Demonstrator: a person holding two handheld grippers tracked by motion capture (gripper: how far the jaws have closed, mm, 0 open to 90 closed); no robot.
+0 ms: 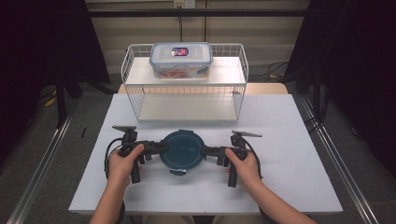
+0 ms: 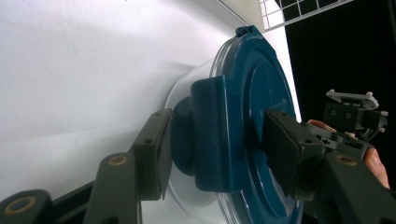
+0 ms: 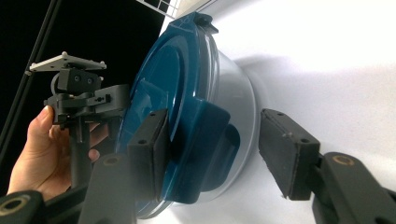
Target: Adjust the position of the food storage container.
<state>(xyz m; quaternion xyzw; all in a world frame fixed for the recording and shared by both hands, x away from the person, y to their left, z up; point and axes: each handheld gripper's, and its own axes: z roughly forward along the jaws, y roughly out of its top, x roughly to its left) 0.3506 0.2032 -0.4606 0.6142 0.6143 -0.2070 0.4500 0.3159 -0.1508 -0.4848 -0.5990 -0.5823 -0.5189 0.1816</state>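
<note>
Both grippers flank the round clear container with the dark blue clip-on lid [image 1: 182,150], sitting on the white worktop [image 1: 289,140]. The left gripper [image 1: 161,147] has its fingers [image 2: 154,149] pinching a lid clip between them. The right gripper [image 1: 205,150] straddles the opposite clip, fingers [image 3: 149,149] spread, the far one seemingly clear of it.

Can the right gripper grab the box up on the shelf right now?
Probably not yet. The right gripper is busy at the blue bowl lid, with the left gripper opposite. The box sits on the wire shelf beyond, uncovered from above.
</note>
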